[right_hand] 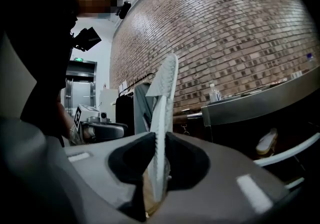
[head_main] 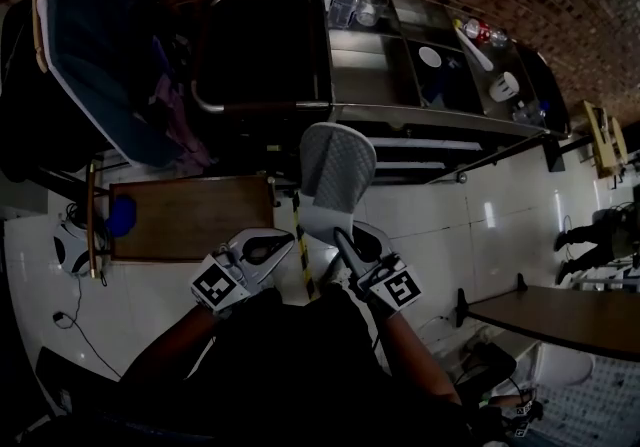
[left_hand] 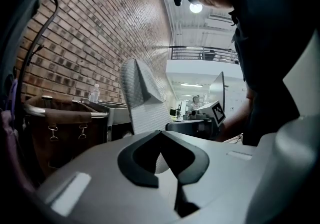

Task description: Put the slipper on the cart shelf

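Nearest the head camera, at the bottom of the frame, are the person's dark-sleeved arms, each carrying a gripper with a marker cube. The right gripper point(head_main: 340, 235), just right of centre, has its fingers clenched on the slipper point(head_main: 336, 167). In its own view the pale sole stands edge-on between the dark pads, which press it from both sides. The slipper is grey-white and textured. It rises from that grip towards the middle of the head view, held in the air in front of the cart point(head_main: 400, 117) and touching nothing else.

The left gripper point(head_main: 280, 243) sits just left of the slipper's lower end. Its own view shows the fingertips brought together with nothing between them, and the slipper stands beyond them.

The cart fills the upper centre of the head view. Its top compartments hold a clear water bottle point(head_main: 343, 3) and small items too dim to name. In the right gripper view, a pale slipper-like thing point(right_hand: 267, 142) lies inside the cart at the right edge. A wooden bench point(head_main: 190, 220) stands at left on the white tiled floor point(head_main: 450, 225).
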